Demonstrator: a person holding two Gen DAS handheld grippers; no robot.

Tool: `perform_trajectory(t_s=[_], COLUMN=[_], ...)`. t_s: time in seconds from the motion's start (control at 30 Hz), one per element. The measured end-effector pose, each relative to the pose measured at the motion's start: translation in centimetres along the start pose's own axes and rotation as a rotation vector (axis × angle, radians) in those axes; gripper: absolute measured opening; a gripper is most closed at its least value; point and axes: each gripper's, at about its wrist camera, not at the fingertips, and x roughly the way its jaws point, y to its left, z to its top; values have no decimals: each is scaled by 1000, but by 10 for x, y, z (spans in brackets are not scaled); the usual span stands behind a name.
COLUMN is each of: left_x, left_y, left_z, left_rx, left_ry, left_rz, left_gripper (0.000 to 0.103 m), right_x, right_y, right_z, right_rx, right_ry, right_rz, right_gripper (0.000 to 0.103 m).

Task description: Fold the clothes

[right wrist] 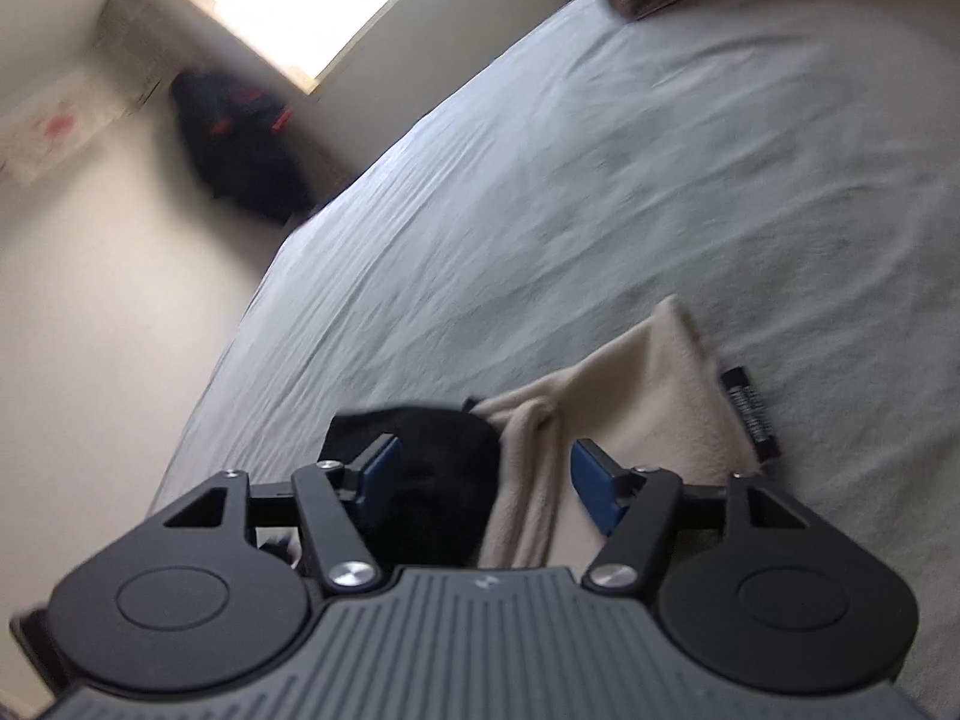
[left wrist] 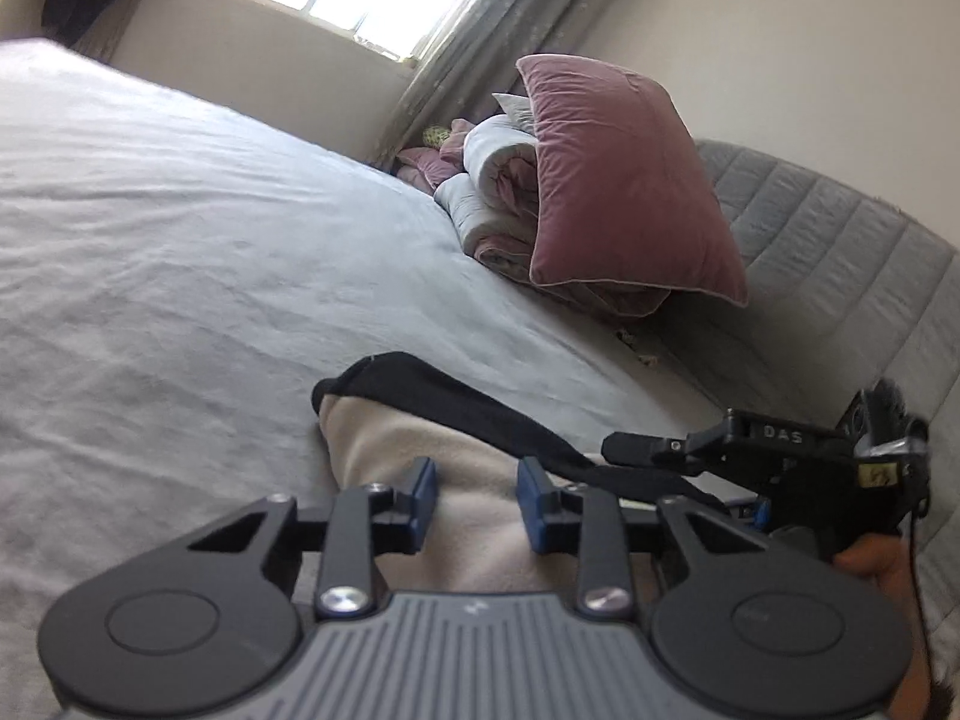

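A cream garment (left wrist: pixel 414 438) with a black band (left wrist: pixel 444 396) along its edge lies on the grey bed sheet (left wrist: pixel 180 210). My left gripper (left wrist: pixel 478 501) hovers low over the cream cloth. Its blue pads stand a short way apart with cloth between them, and no pinch shows. In the right wrist view, my right gripper (right wrist: pixel 486 477) is open wide over the same garment. Black fabric (right wrist: pixel 432 474) lies by its left pad and cream cloth (right wrist: pixel 630 396) by its right pad. A black label (right wrist: pixel 750 414) sits at the garment's right edge. The right gripper (left wrist: pixel 672 474) also shows at the right of the left wrist view.
A pink pillow (left wrist: pixel 618 180) leans on a rolled duvet (left wrist: pixel 498 192) at the head of the bed, in front of a grey quilted headboard (left wrist: pixel 840 228). Dark clothes (right wrist: pixel 240 150) hang in the room's corner by the window. A hand (left wrist: pixel 870 564) holds the right gripper.
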Motion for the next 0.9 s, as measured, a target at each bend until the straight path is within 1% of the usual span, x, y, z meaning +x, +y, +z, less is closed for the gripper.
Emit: perform_trajectory(t_s=[0.1,0.17,0.23,0.3,0.37,0.43,0.5,0.6,0.7,0.77,0.9], left_x=[1,1,2,2,3,1,-3,-10,-14,-13,-3], left_y=[1,1,0,-3,-4,-5,-6,-6,-7,-8,-14], left_z=[0,-1,-3,-4,-5,-4,-3,-1,-1,-1,-5], left_rx=[1,3,12,23,31,35,35,21,17,13,35], left_ry=[1,-1,-5,-11,-19,-30,-52,-99,-128,-122,-80], left_rz=[-2,0,5,11,19,23,29,6,-15,-24,-25], left_gripper=[30,30,30,30,30,31,35,36,36,36,36], right_x=[5,7,8,10,11,6,-2,-14,-25,-30,-36], right_y=[0,2,7,13,19,23,22,20,17,15,4], right_z=[-3,-6,-8,-11,-14,-13,-9,-3,5,9,14], right_rx=[-3,-4,-20,-25,-27,-34,-14,13,29,37,65], right_ry=[18,12,8,-1,-18,-55,-96,-154,-191,-207,-228], right_rz=[44,46,46,50,51,51,85,128,129,121,102], right_gripper=[69,67,55,38,32,30,28,26,26,25,25])
